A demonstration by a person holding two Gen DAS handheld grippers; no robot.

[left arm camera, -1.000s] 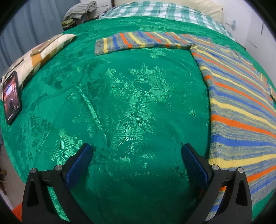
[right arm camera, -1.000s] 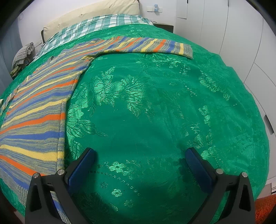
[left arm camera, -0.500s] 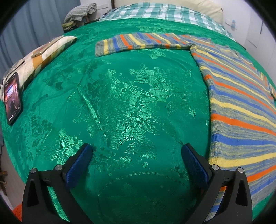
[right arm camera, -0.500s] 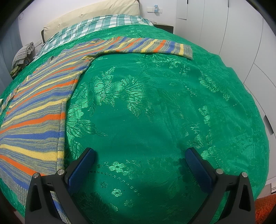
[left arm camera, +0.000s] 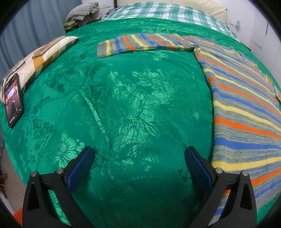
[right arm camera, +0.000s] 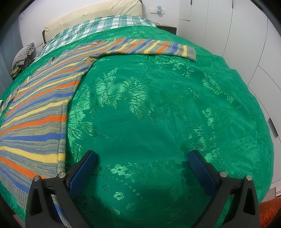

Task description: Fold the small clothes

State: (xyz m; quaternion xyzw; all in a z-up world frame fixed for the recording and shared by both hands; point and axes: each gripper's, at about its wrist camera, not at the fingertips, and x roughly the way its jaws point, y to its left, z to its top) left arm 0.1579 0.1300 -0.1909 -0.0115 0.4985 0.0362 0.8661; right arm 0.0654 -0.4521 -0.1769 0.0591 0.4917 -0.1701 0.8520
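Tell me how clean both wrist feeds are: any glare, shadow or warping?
Left wrist: sharp, heavy fisheye bulge, sheen on the green bedspread, shadow near the left gripper. Right wrist: same bulge, brighter sheen, striped sweater clear, shadow beneath the right gripper.

This is a bedroom in a home: a bed [left arm camera: 133,108] fills both views, spread with a green floral cover over a checked sheet [right arm camera: 105,28], with a cream padded headboard [right arm camera: 91,16] at the far end. White wardrobe doors [right arm camera: 228,35] line one side and grey curtains [left arm camera: 31,29] hang on the other. A phone [left arm camera: 13,100], a pillow [left arm camera: 49,50] and a striped sweater [left arm camera: 245,105] lie on the cover.
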